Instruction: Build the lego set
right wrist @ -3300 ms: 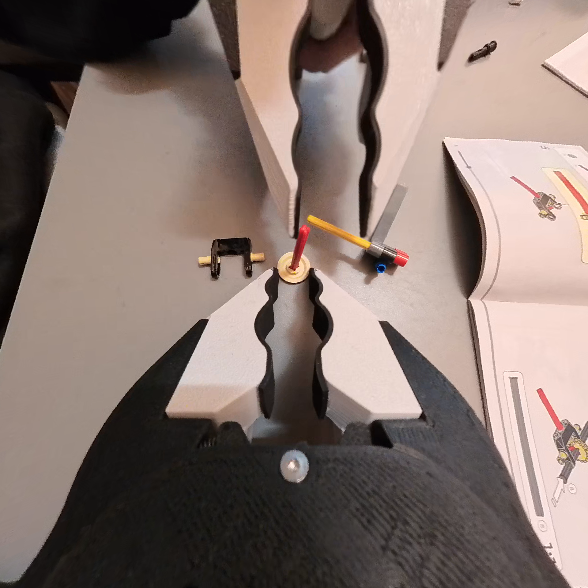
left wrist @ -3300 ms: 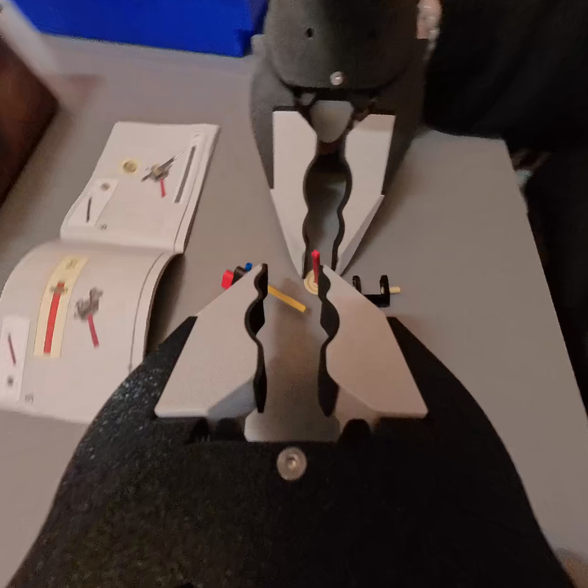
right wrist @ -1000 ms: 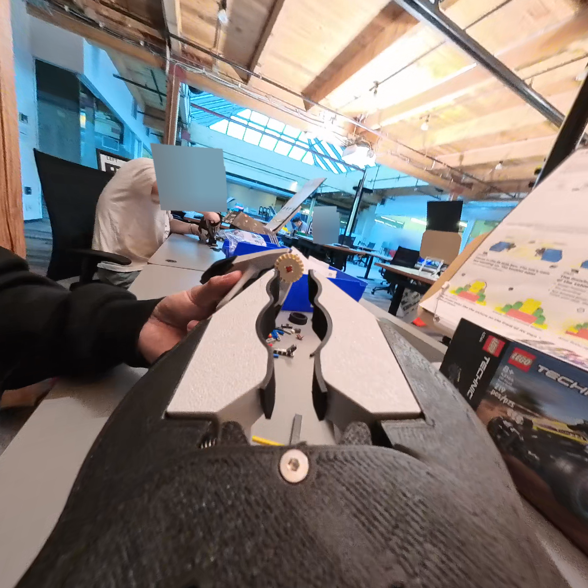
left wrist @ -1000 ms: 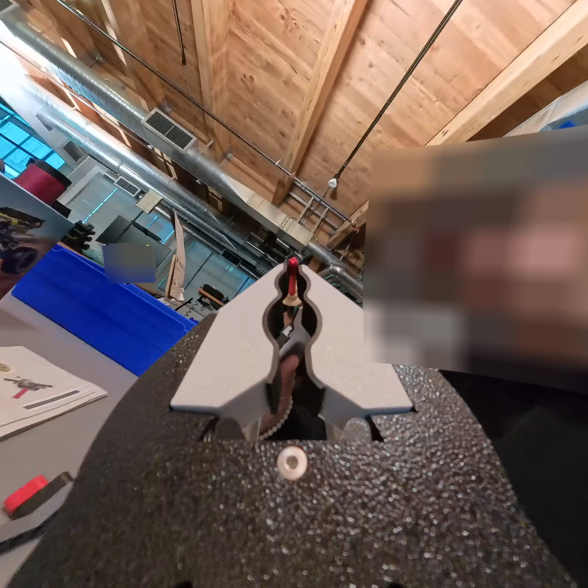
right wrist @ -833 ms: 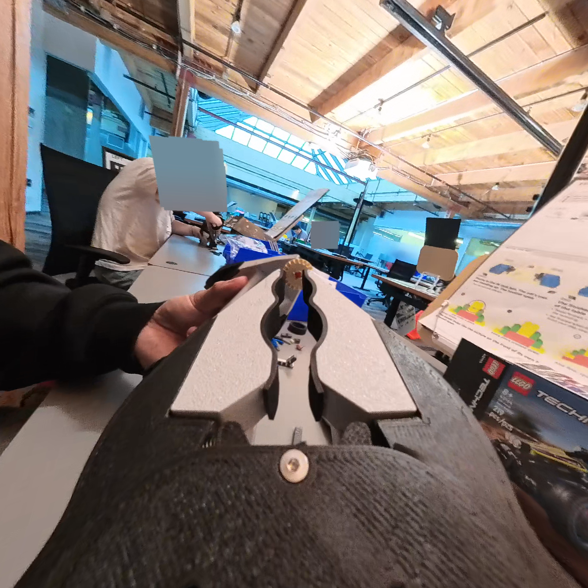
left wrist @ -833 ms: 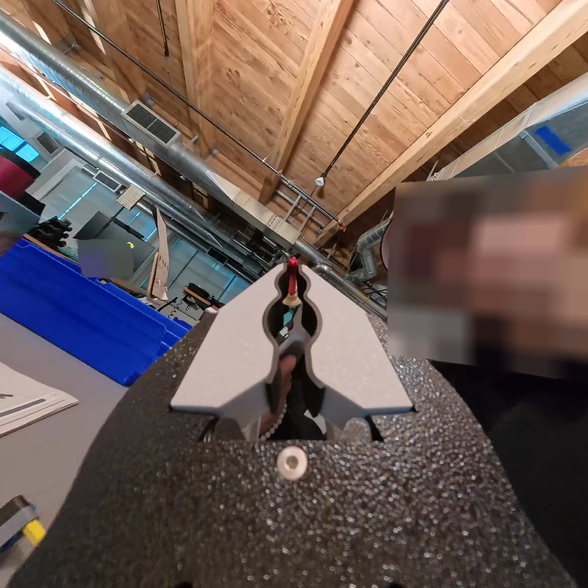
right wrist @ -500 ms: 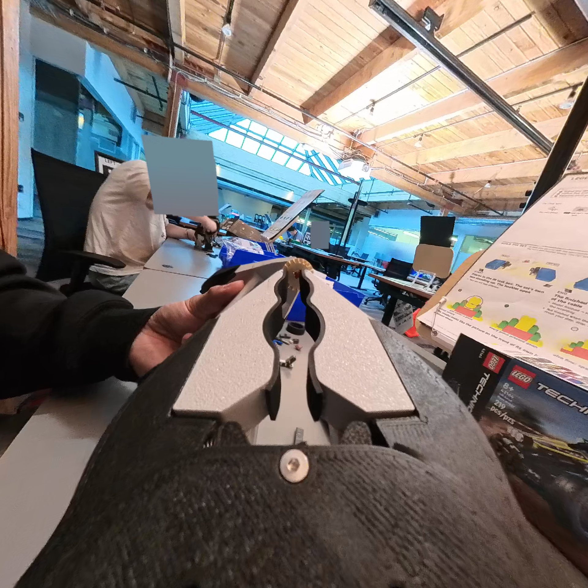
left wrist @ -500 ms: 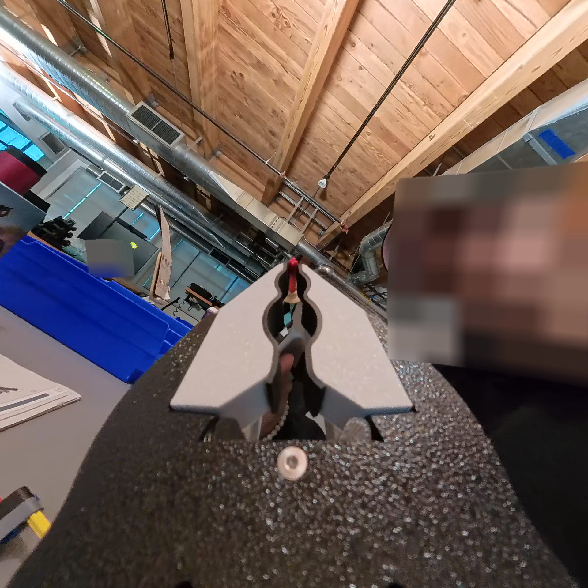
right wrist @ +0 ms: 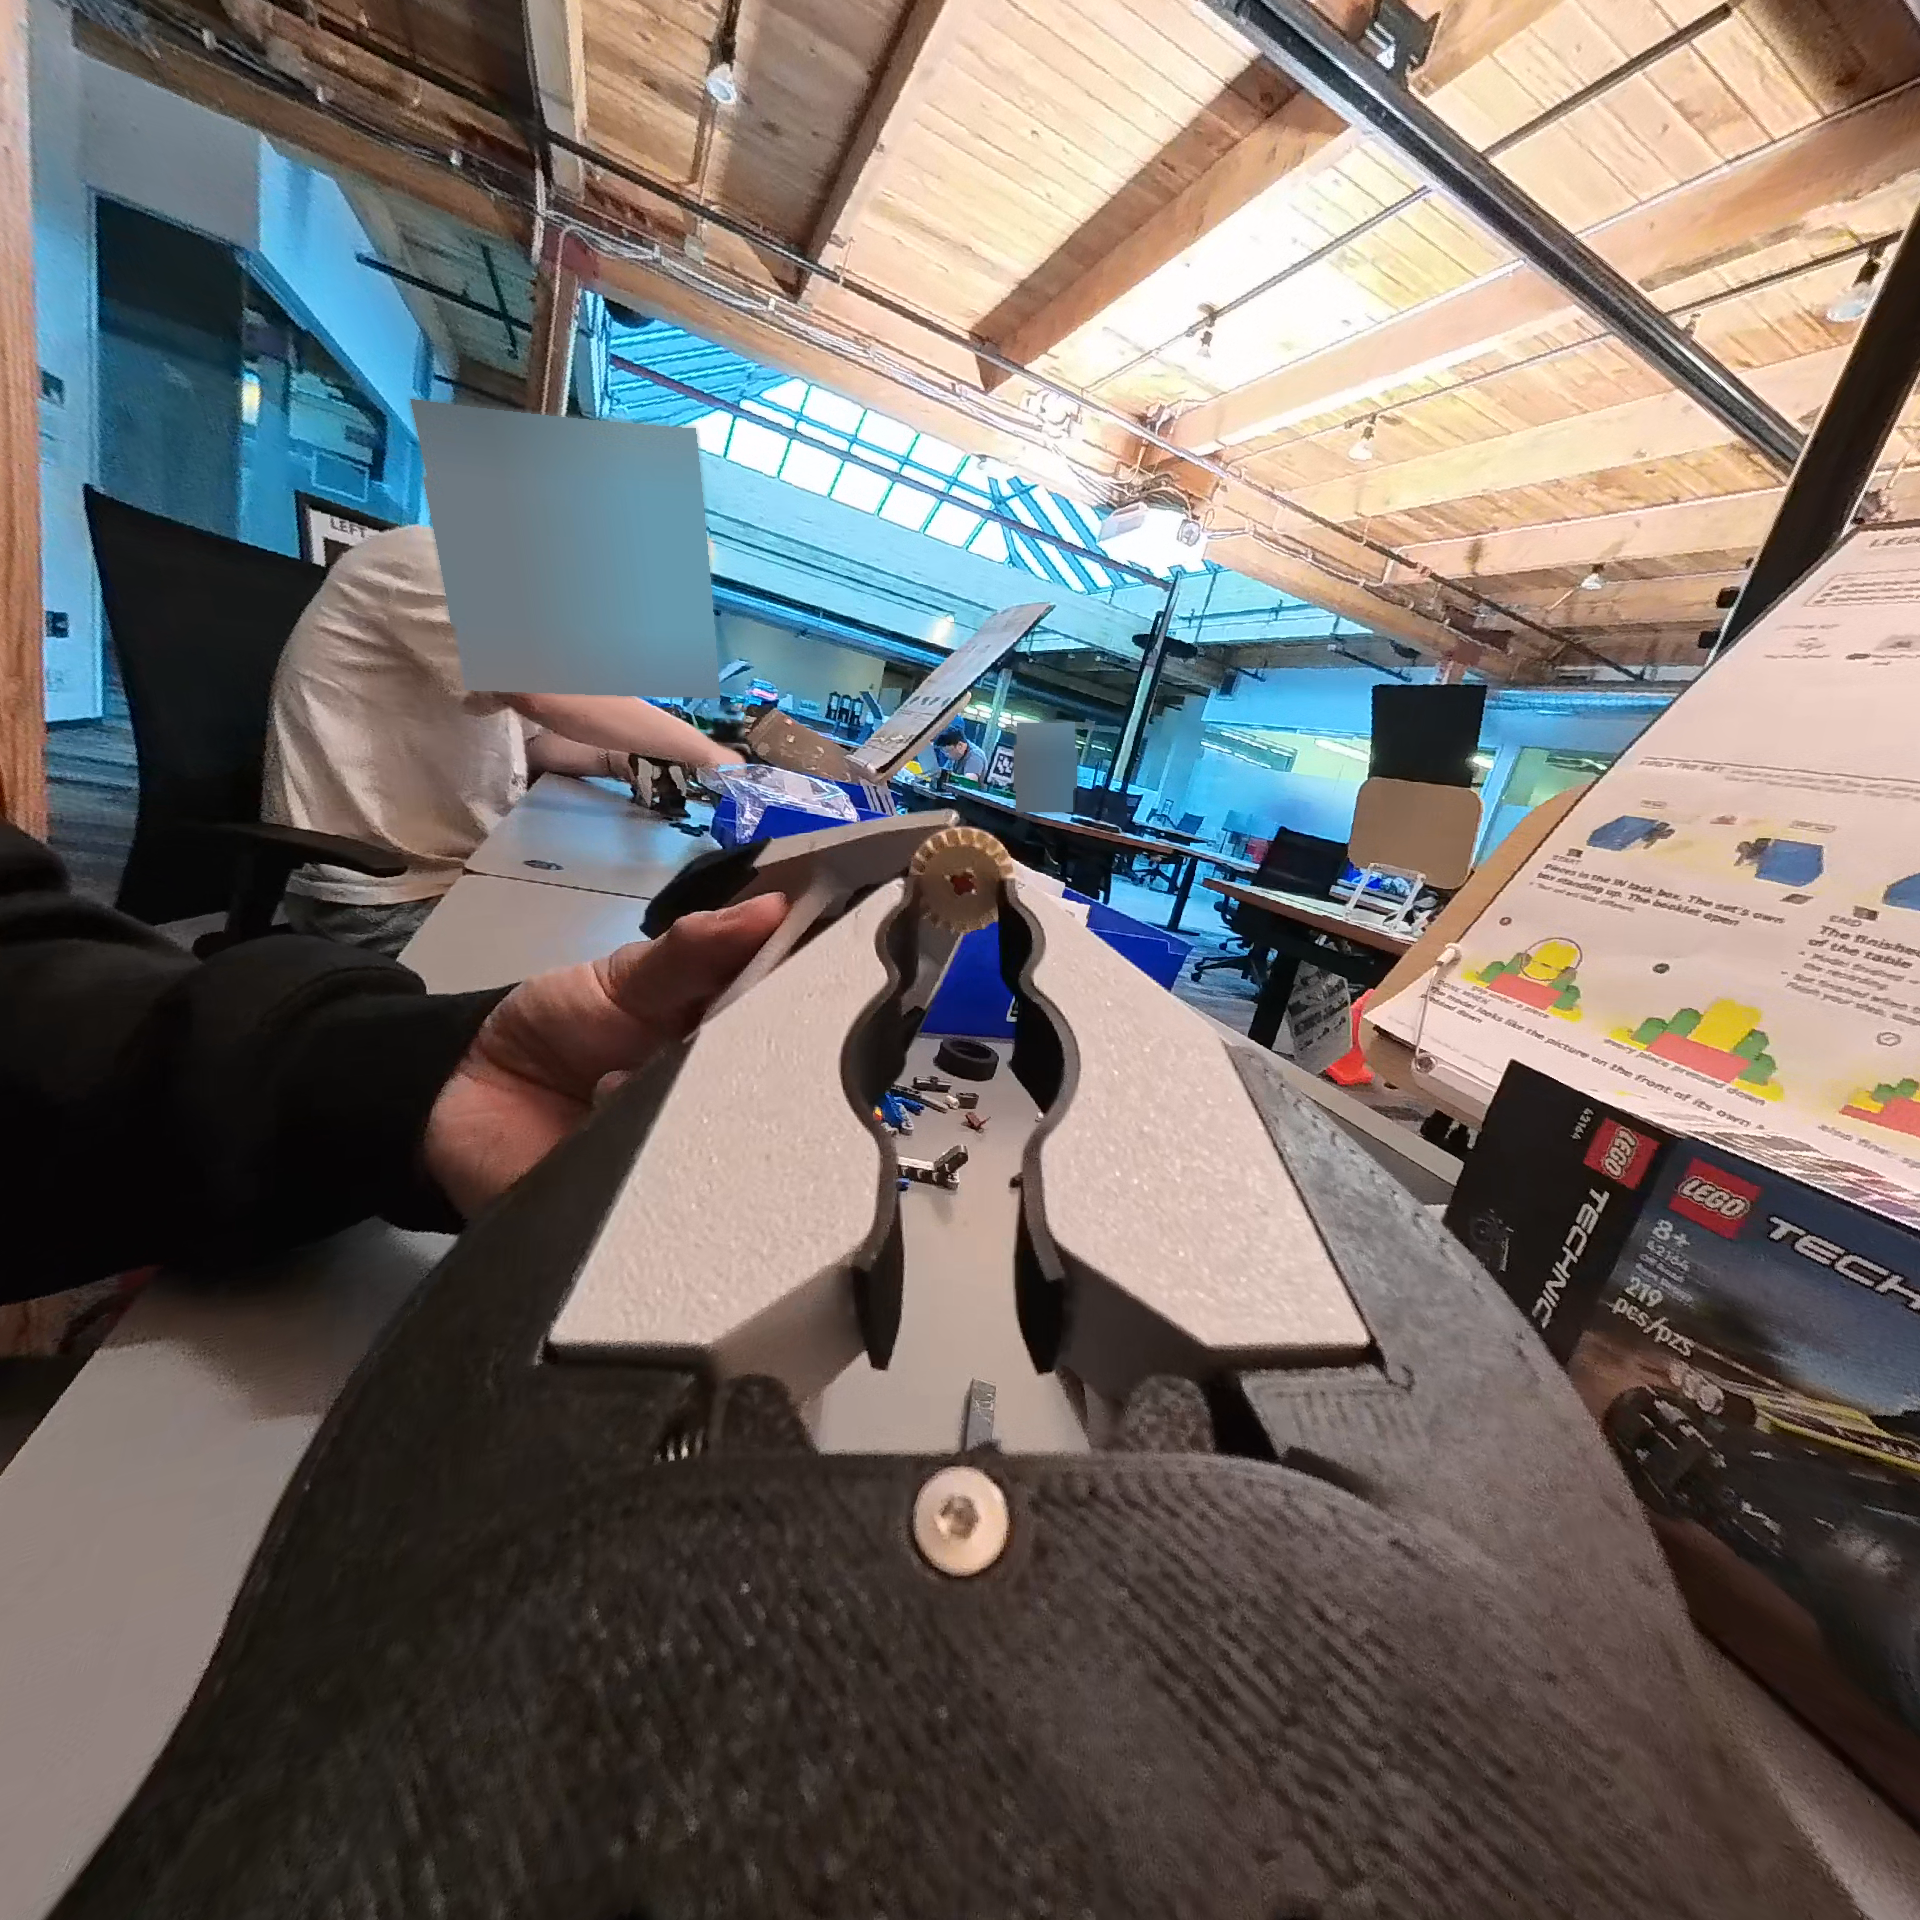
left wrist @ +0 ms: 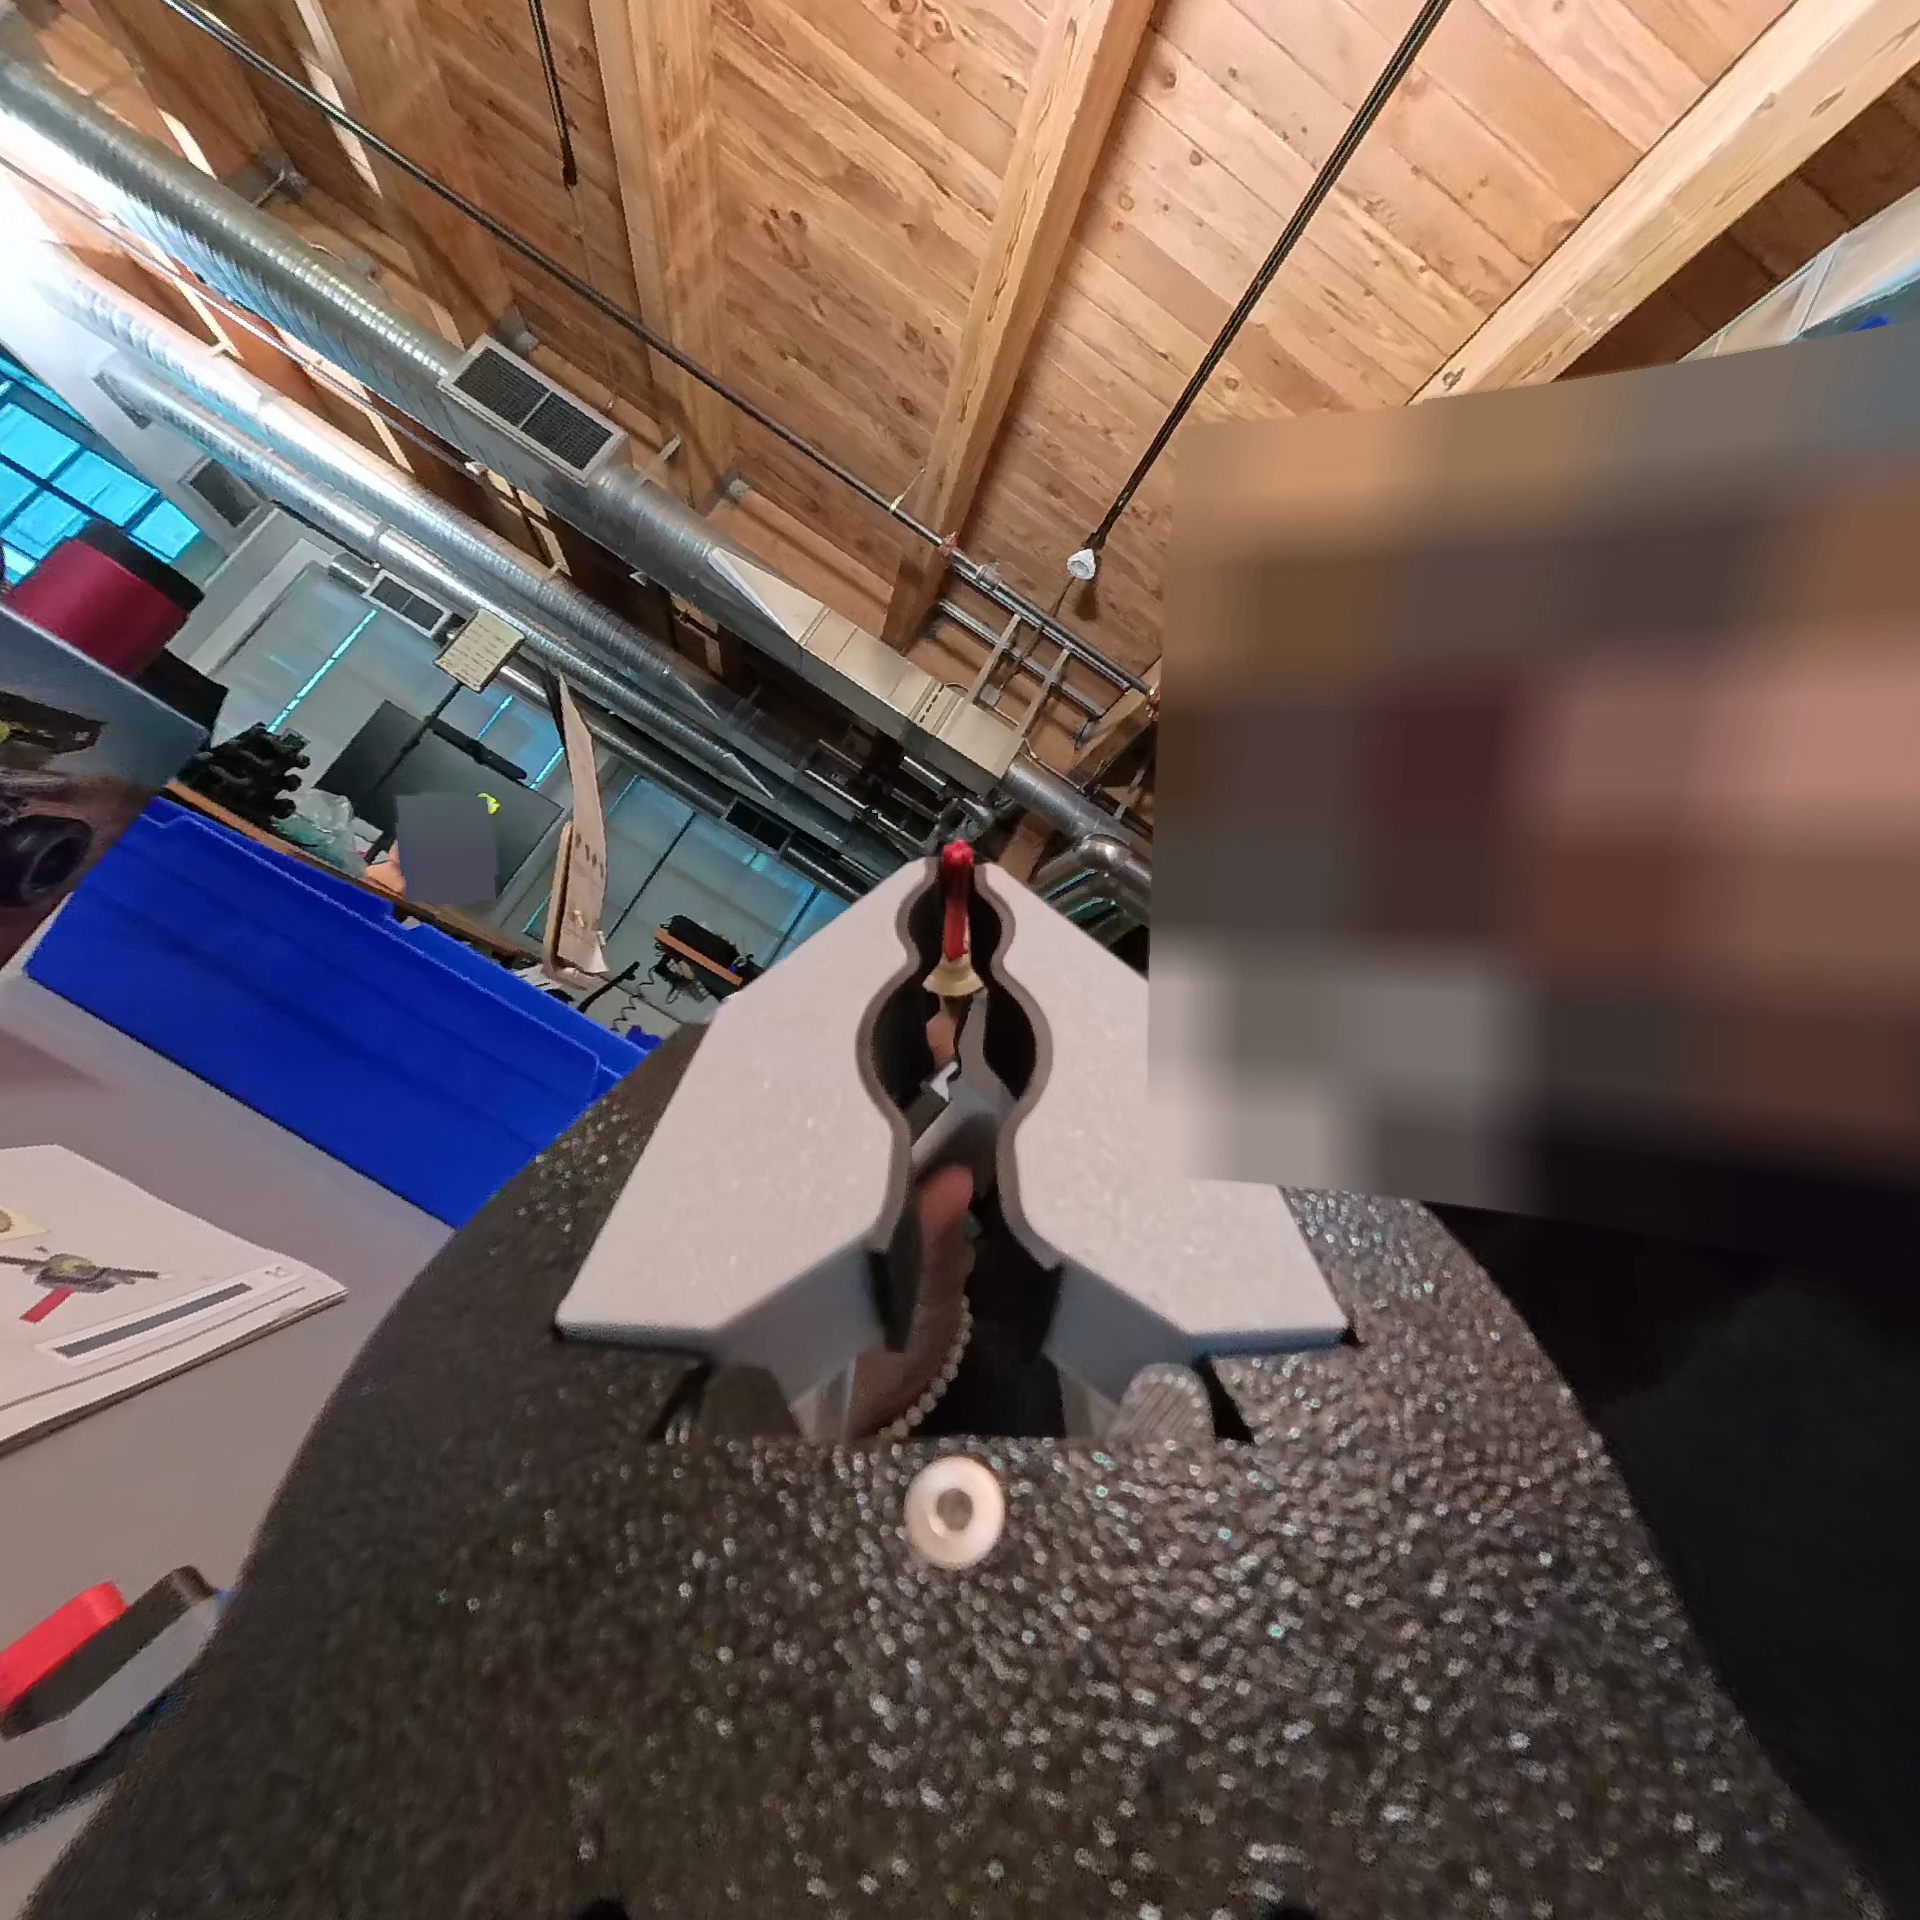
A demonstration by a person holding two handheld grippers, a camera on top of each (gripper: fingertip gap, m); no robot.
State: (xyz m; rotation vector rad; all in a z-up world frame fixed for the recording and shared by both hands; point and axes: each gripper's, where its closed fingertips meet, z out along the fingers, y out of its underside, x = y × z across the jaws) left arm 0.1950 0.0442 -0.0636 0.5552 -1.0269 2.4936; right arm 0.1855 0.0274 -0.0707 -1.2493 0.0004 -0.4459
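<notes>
Both grippers meet mid-air: my left gripper [left wrist: 954, 883] is clamped on the red axle [left wrist: 954, 902], long axis pointing at my right gripper [right wrist: 961, 883], clamped on its tan gear [right wrist: 961, 881].

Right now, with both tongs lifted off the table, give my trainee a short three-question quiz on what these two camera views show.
1. True or false: the left tongs are shut on a red rod.
2. Multiple choice: the tan gear at the tip of the right tongs has at its centre: A) a blue pin, B) the red end of the rod, C) nothing.
3. Short answer: what lies flat on the table at the left edge of the left wrist view?

Key: 1. True. 2. B. 3. An open instruction booklet.
</notes>
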